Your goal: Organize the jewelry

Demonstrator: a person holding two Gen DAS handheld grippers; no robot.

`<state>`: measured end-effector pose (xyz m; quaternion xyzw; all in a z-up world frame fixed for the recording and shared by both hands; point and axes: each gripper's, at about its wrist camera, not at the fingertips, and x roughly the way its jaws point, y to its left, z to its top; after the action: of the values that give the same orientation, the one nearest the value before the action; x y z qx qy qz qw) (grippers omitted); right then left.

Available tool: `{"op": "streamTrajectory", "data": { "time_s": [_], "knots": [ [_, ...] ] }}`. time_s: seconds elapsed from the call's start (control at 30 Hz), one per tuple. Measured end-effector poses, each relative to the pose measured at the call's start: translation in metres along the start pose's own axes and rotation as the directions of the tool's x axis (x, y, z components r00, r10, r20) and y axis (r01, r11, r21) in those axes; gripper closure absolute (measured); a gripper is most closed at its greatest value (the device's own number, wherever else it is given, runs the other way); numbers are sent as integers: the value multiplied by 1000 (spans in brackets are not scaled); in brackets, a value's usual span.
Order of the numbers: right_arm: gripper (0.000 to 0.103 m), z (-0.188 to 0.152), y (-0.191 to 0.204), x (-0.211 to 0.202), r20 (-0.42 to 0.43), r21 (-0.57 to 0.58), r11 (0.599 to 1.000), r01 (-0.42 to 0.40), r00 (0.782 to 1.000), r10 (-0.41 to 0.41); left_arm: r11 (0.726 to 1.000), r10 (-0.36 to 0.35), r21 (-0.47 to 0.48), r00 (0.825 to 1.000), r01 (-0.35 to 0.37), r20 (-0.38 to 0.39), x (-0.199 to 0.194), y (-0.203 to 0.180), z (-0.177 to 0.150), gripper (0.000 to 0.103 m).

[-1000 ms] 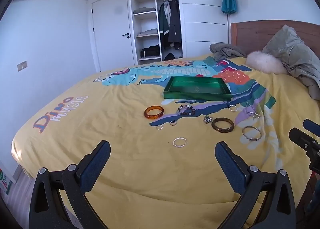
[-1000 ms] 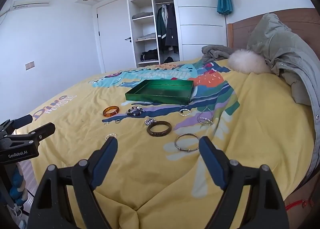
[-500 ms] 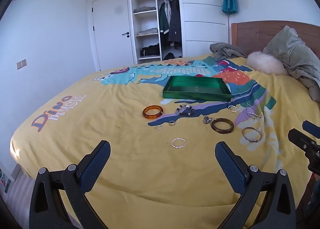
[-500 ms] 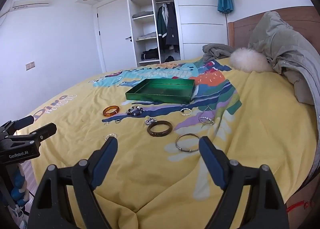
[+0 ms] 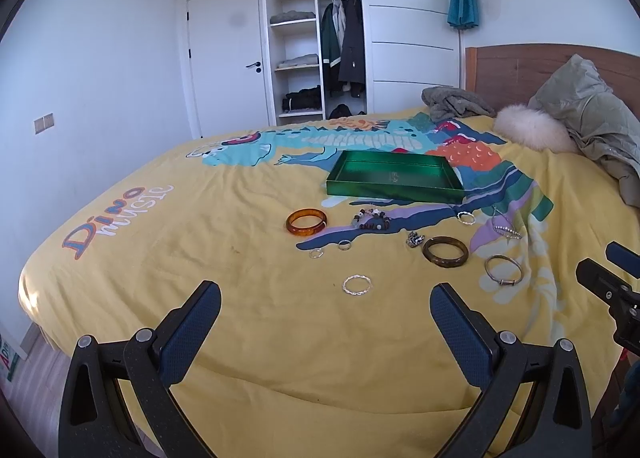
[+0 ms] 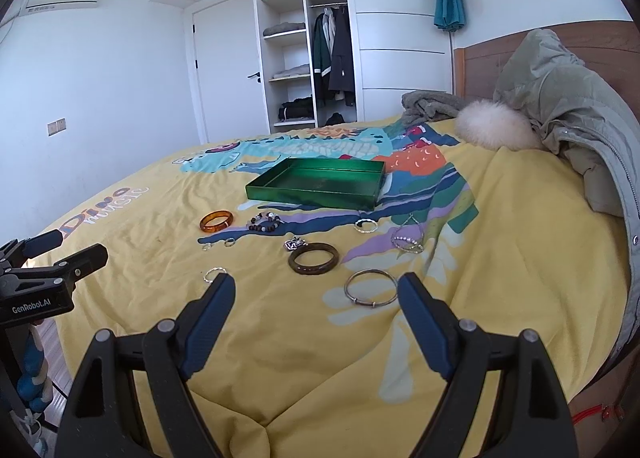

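We hold left gripper and right gripper spread wide, empty.
Rectangular green metal tray sits mid-bed on yellow dinosaur-print bedspread; amber plastic bangle near it.

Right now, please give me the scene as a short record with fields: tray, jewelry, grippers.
tray: green tray on the yellow bedspread; no bangle inside
jewelry: amber bangle, dark brown bangle, silver bangle, twisted silver ring, all outside the tray
left gripper: open, holds nothing
right gripper: open, holds nothing
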<state>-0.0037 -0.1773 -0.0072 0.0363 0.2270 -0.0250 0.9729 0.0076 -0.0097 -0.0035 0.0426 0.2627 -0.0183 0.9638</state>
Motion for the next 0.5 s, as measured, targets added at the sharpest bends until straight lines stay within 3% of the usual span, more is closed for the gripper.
{"op": "streamTrajectory", "data": {
  "time_s": [0.5],
  "knots": [
    [20,-2,3,4,-15,-12,1000,-14,1000,14,1000,3,-11,1000,-3,26,-2,2,-2,0]
  ]
}}
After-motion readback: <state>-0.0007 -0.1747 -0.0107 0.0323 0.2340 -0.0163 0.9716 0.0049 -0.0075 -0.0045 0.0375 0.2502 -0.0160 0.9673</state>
